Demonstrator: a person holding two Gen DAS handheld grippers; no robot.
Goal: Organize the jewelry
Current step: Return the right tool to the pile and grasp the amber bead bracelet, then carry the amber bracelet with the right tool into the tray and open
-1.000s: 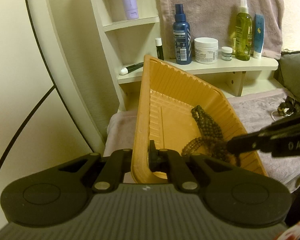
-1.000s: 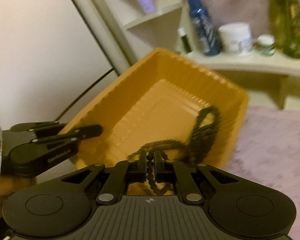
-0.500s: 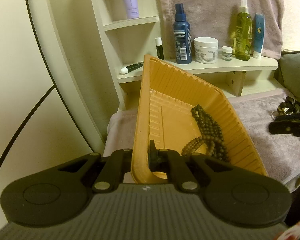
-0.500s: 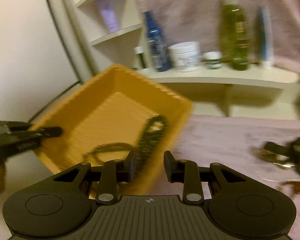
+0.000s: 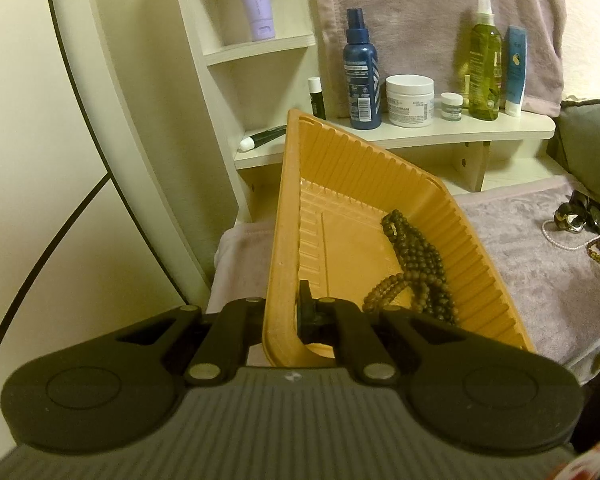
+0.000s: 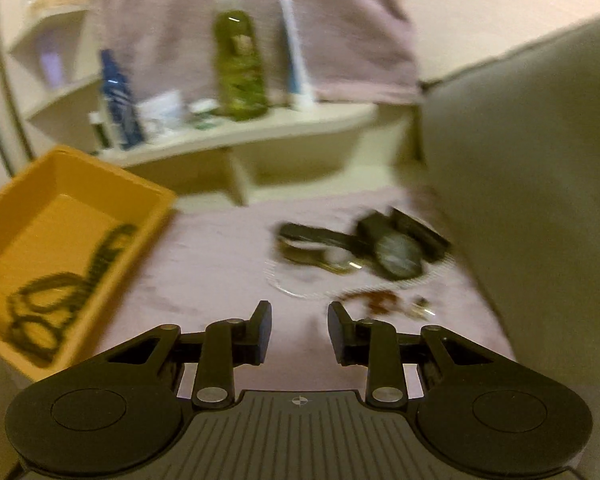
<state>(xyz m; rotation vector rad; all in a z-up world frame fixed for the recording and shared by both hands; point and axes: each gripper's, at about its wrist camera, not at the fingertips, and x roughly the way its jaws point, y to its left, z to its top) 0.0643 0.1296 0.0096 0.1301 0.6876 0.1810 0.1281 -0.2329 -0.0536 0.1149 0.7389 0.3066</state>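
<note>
My left gripper (image 5: pixel 288 316) is shut on the near rim of an orange plastic tray (image 5: pixel 340 184), which it holds tilted above a mauve towel (image 5: pixel 540 288). A dark brown bead necklace (image 5: pixel 416 268) lies inside the tray (image 6: pixel 28 184); in the right wrist view the necklace (image 6: pixel 64 280) is blurred. My right gripper (image 6: pixel 299 332) is open with nothing between its fingers, hovering over the towel (image 6: pixel 220 264). Ahead of it lies a heap of jewelry (image 6: pixel 364 248): dark pieces, a thin pale strand and a small brown bracelet (image 6: pixel 374 298). The same heap (image 5: pixel 576 220) shows at the left wrist view's right edge.
A cream shelf (image 5: pixel 440 132) behind the tray carries a blue spray bottle (image 5: pixel 361 68), a white jar (image 5: pixel 410 100), a green bottle (image 5: pixel 485 52) and a tube. A grey-green cushion (image 6: pixel 532 168) rises at the right. A curved white panel (image 5: pixel 100 120) stands at the left.
My right gripper let go of the bead necklace, opened, and swung right from the tray toward the jewelry heap. The necklace now lies in the tray. The left gripper has not moved.
</note>
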